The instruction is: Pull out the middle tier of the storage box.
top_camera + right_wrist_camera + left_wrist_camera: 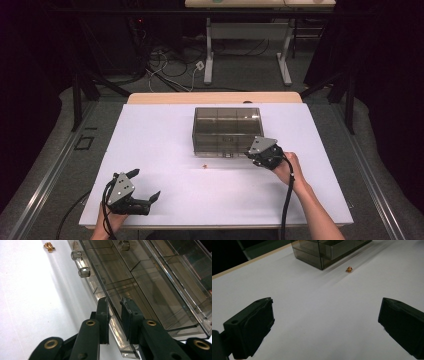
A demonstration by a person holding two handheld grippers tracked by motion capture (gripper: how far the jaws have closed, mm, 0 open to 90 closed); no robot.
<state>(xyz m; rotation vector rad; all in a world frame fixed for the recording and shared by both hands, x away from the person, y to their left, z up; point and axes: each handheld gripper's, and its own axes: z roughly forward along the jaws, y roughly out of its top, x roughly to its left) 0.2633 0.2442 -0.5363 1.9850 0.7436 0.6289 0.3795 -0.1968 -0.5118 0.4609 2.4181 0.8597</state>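
Observation:
A smoky see-through drawer box (227, 125) stands at the middle back of the white table (150, 145). On the table just in front of it lies a small gold piece (204, 166), seen too in the left gripper view (349, 269). My right gripper (251, 153) is at the box's front right corner. In the right gripper view its jaws (115, 302) stand close together, pinching the clear front wall of a drawer (117, 322); round knobs (83, 272) show farther along. My left gripper (145, 183) rests near the front left edge, open, with bare table between its jaws (325, 307).
Beyond the table's wooden far edge (215, 97) the floor holds cables (170, 67) and the white legs of another desk (209, 50). Black frame struts (77, 95) stand at both far corners. Open table surface lies left and right of the box.

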